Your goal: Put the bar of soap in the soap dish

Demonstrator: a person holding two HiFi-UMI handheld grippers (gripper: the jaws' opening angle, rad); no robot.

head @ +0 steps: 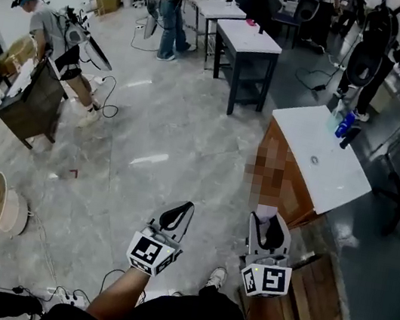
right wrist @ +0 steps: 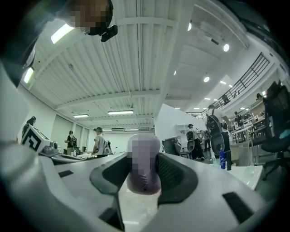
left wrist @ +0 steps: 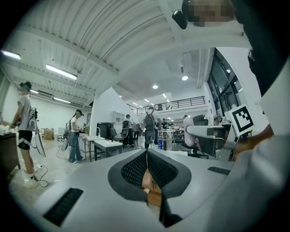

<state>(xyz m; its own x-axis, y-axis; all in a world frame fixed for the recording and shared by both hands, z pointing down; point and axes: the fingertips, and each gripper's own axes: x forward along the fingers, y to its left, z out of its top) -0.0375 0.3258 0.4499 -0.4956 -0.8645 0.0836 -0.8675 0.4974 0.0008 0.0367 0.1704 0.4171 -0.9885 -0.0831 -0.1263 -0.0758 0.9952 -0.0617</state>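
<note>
Polished grey floor (head: 151,131) fills most of the head view. A white-topped counter (head: 337,183) with wooden sides stands ahead on the right, with a blue bottle (head: 345,126) near its far edge.

Left hand-held gripper (left wrist: 147,153) — jaws closed together, nothing between them.

Right hand-held gripper (right wrist: 144,158) — jaws clamped on the lilac bar of soap (right wrist: 144,179), held just short of the counter's near corner.

Bright, even indoor light; heavy fisheye bending in all three views.
Long white ceiling strip lights (left wrist: 61,71) and small round spotlights (right wrist: 225,47) light the hall. The glossy grey stone floor (head: 147,157) carries pale glare streaks and faint shadows. Both gripper views fall to black at the corners. The pale purple bar of soap (right wrist: 144,180) pinched in the white right gripper (right wrist: 144,158) looks soft, perhaps too near the lens.
</note>
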